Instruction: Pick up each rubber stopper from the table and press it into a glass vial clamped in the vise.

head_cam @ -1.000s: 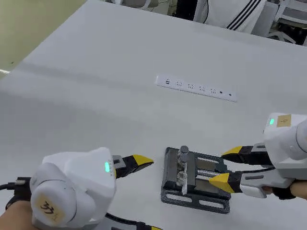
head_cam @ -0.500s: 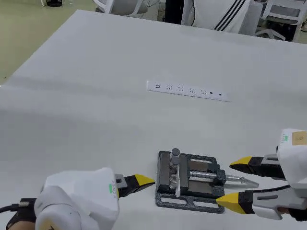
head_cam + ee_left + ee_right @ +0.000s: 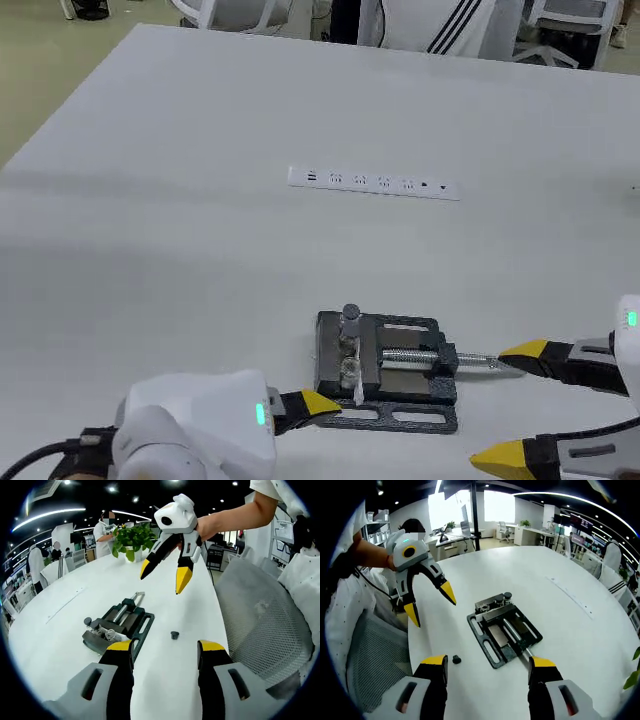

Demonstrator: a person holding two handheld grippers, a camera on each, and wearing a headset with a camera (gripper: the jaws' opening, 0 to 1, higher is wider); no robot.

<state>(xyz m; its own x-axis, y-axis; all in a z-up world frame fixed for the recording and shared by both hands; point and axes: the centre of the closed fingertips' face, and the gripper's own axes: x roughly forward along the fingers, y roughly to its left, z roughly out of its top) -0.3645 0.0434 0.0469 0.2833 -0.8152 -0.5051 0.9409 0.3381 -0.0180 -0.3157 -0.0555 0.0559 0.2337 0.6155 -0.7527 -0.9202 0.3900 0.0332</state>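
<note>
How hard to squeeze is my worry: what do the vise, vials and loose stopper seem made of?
Vise: dark matte body, likely painted metal; its threaded screw gleams like bare steel. Vials: clear and glinting, glass or clear plastic. Loose stopper: small, dark, dull, rubber by the look.

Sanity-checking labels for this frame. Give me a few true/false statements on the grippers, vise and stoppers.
1. The left gripper and the right gripper are both open and empty. True.
2. A loose stopper lies on the table beside the vise. True.
3. The vise holds no vials. False: vials are clamped in it, and one vial has a dark stopper on top.
4. The power strip lies between the person and the vise. False: it lies beyond the vise, farther from the person.
</note>
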